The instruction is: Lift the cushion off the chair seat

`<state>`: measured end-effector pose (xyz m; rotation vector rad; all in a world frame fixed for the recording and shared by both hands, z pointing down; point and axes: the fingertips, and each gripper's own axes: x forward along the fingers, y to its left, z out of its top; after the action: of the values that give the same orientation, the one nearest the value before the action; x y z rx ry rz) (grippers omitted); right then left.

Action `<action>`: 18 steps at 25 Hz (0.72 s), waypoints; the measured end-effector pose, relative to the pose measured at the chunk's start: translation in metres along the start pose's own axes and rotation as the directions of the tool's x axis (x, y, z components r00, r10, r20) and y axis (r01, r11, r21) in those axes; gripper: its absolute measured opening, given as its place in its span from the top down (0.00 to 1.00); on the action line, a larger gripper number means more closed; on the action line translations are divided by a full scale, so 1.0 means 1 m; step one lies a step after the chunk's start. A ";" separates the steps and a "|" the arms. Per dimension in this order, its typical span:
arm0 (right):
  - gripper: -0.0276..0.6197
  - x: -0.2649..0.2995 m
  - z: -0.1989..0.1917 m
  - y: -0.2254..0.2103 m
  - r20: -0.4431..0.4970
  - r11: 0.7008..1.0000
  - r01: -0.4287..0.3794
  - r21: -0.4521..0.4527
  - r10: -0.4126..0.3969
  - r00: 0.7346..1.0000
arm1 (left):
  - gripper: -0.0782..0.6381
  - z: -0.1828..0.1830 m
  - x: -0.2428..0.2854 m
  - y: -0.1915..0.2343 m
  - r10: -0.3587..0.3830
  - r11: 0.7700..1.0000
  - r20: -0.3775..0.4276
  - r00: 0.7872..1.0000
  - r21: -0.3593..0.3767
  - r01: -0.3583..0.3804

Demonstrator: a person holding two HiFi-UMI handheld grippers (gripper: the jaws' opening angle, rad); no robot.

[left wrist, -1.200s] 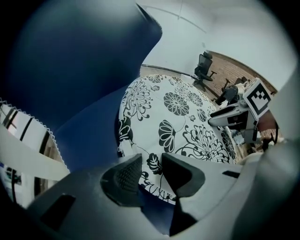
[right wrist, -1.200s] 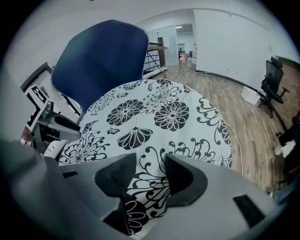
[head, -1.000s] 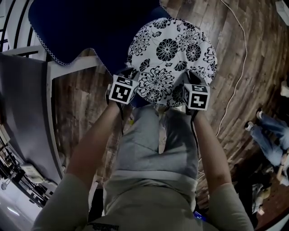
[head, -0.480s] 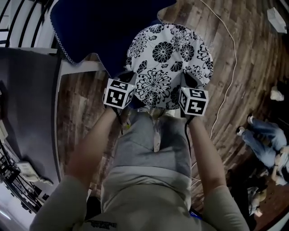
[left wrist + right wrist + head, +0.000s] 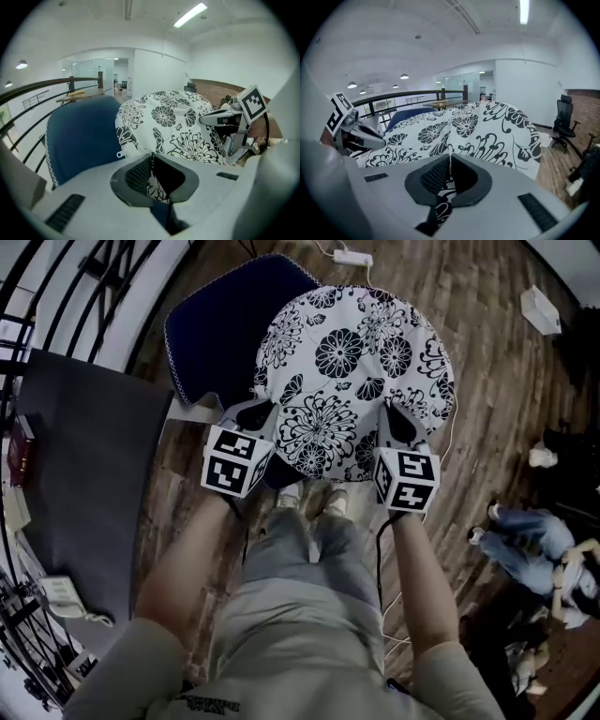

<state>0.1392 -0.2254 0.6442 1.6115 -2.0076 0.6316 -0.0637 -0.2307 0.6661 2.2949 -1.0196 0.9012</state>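
Note:
A round white cushion (image 5: 354, 371) with black flowers hangs in the air in front of me, lifted off the dark blue chair (image 5: 220, 324). My left gripper (image 5: 265, 415) is shut on the cushion's near left edge, and my right gripper (image 5: 397, 419) is shut on its near right edge. In the left gripper view the floral fabric (image 5: 157, 183) is pinched between the jaws, with the blue chair (image 5: 79, 136) at the left. The right gripper view shows the cushion (image 5: 478, 131) spreading away from its shut jaws (image 5: 449, 176).
A dark grey table (image 5: 84, 484) stands at my left beside a black railing (image 5: 66, 287). A white cable (image 5: 441, 484) runs over the wooden floor (image 5: 506, 390). A white box (image 5: 541, 307) lies at the far right. A person's legs (image 5: 525, 535) show at the right.
Both grippers have risen with the cushion, which now hangs clear of the blue chair. The chair has dropped away and looks smaller in the head view.

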 end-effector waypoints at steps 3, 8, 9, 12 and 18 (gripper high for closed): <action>0.94 0.003 -0.004 -0.003 0.037 1.000 -0.018 0.020 0.017 0.999 | 0.85 -0.001 0.001 -0.002 0.005 1.000 0.001 1.000 0.011 -0.005; 0.94 0.007 -0.009 -0.010 0.076 0.998 -0.030 0.052 0.026 0.997 | 0.85 -0.008 0.008 -0.003 0.001 1.000 0.000 1.000 0.014 -0.001; 0.94 0.004 -0.009 -0.011 0.070 0.998 -0.027 0.058 0.023 0.997 | 0.85 -0.009 0.007 -0.007 -0.010 1.000 -0.011 1.000 0.009 0.010; 0.94 -0.001 -0.012 -0.005 0.068 0.994 -0.011 0.109 0.003 0.998 | 0.85 -0.007 -0.002 -0.007 -0.047 0.997 -0.066 0.997 0.050 0.050; 0.94 -0.005 -0.010 -0.006 0.035 0.984 -0.059 0.169 0.054 0.998 | 0.85 0.002 -0.007 -0.007 -0.093 0.995 -0.152 0.984 0.022 0.097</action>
<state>0.1472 -0.2170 0.6492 1.6743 -2.0758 0.8240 -0.0614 -0.2242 0.6588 2.2395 -0.8309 1.0389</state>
